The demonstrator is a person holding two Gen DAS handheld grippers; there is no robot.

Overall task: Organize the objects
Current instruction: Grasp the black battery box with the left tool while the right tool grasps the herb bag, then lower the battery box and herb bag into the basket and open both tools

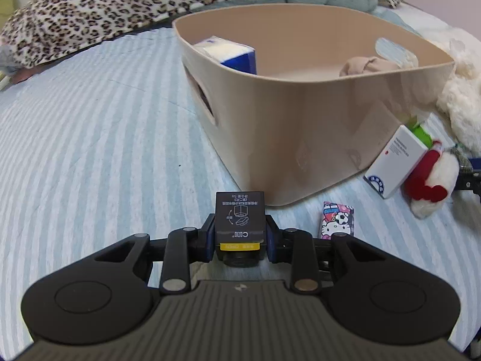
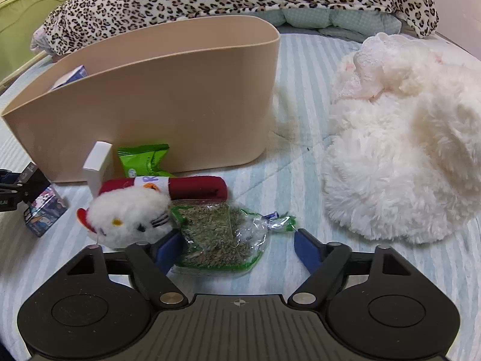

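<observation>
Nearest, my left claw (image 1: 240, 234) is clenched on a small dark-grey labelled box (image 1: 240, 220) for carrying. My right claw (image 2: 233, 251) spreads released around a clear bag of dried green herbs (image 2: 219, 237), ready to grip. Farther off, the beige plastic tub (image 1: 300, 138) waits on the striped bed (image 1: 90, 150).

The left gripper (image 1: 240, 231) is clamping a dark box (image 1: 240, 222), fingers pointing toward 12 o'clock. The right gripper (image 2: 234, 248) is gaping wide, fingers (image 2: 306, 251) splaying toward 11 and 1 o'clock.

Glossy plastic bin (image 1: 300, 138), fluffy plush (image 2: 405, 150), striped cloth (image 1: 90, 135)
</observation>
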